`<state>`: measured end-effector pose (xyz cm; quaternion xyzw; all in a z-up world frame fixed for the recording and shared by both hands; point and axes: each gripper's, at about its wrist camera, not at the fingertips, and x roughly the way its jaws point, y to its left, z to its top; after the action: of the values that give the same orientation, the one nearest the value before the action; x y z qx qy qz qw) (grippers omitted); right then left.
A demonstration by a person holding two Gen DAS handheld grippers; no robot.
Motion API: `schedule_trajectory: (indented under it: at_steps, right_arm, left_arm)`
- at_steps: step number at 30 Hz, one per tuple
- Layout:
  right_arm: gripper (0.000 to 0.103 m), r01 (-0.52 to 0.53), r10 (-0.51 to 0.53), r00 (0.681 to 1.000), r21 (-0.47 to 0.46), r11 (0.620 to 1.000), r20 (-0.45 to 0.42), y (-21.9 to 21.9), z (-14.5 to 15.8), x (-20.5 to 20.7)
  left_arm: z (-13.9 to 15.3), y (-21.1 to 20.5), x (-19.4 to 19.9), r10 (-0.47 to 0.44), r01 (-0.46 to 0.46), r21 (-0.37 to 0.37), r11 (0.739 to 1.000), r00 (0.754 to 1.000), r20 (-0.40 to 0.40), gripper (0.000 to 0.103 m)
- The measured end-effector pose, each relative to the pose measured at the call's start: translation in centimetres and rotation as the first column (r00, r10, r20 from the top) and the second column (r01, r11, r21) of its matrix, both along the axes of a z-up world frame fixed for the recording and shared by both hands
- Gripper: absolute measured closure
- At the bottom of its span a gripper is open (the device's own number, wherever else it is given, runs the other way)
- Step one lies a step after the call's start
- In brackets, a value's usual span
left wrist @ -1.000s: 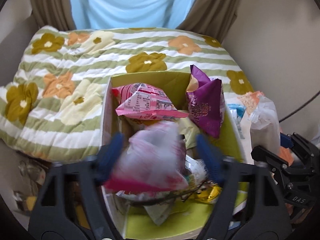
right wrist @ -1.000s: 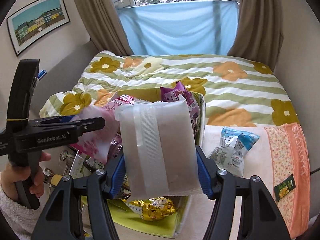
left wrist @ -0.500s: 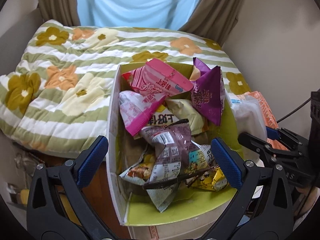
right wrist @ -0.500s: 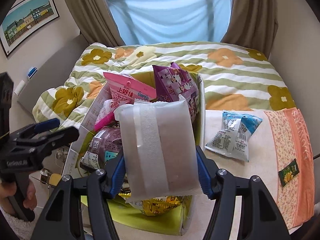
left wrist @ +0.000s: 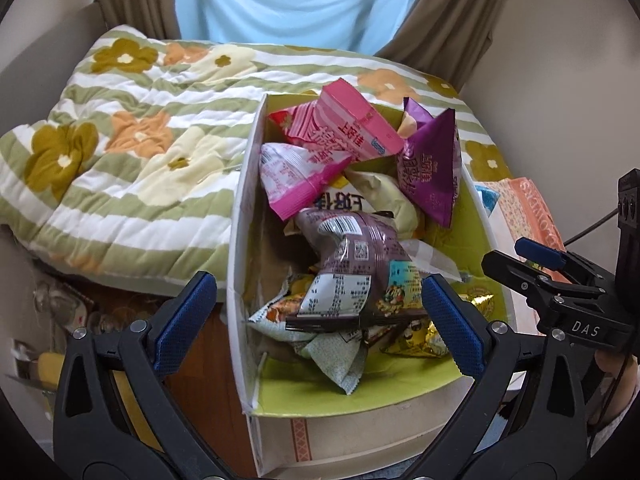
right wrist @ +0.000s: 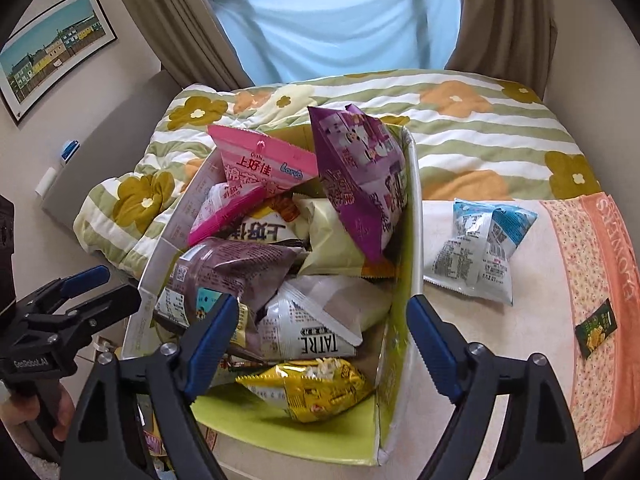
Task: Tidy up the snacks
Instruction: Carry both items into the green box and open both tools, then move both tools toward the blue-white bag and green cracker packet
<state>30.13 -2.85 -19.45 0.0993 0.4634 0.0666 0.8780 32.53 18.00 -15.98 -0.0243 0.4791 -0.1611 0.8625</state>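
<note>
**A:** Left claw (left wrist: 318,312) is spread wide over the near end of the snack box (left wrist: 240,208), nothing between its blue pads (left wrist: 186,322).

**B:** And the right claw (right wrist: 322,344)? Its jaws have just been opening. The pale packet (right wrist: 320,322) lies in the box below them, and neither pad presses it.

**A:** Right. That packet sits at six o'clock in the pile, on top of a yellow bag (right wrist: 308,390). A brown-purple bag (right wrist: 228,268) lies at its nine o'clock.

**B:** Further back, at twelve o'clock, a pink bag (right wrist: 260,164) and a purple bag (right wrist: 356,176) stand up against the far wall of the box.

**A:** One snack is outside it: a blue-and-white packet (right wrist: 476,256) on the table (right wrist: 520,328), at three o'clock from the box.

**B:** Beside that, a peach floral cloth (right wrist: 600,280) with a small dark sachet (right wrist: 596,328) on it. What the sachet holds, I can't quite read.

**A:** Behind everything, the flowered quilt (left wrist: 132,168) on the bed.

**B:** The left claw also shows at nine o'clock in the right camera, with a hand (right wrist: 48,416) on its grip.
</note>
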Motion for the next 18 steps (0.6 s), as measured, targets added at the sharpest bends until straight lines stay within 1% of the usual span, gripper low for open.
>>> schedule_trajectory:
  at_steps: [3,9,12,18]
  right_arm:
    - [0.02,0.011,-0.012,1.0,0.003,1.0,0.012,-0.2,0.3,-0.7]
    - [0.02,0.062,-0.061,0.997,-0.006,0.998,0.048,-1.3,1.6,-2.8]
    - [0.02,0.113,-0.111,0.991,-0.022,0.993,0.07,-2.3,2.4,-4.4]
    - [0.02,0.244,-0.24,0.968,-0.038,0.969,0.075,-5.5,3.5,-8.0]
  left_arm:
    - [0.1,-0.4,-0.4,-0.019,0.019,-0.006,1.0,1.0,0.009,0.001]
    - [1.2,-2.1,-1.3,-0.079,0.079,-0.011,0.997,0.996,0.036,0.001]
    - [1.7,-3.5,-1.7,-0.126,0.127,-0.012,0.992,0.991,0.051,0.001]
    - [2.3,-7.7,-2.1,-0.248,0.251,-0.041,0.967,0.966,0.07,0.001]
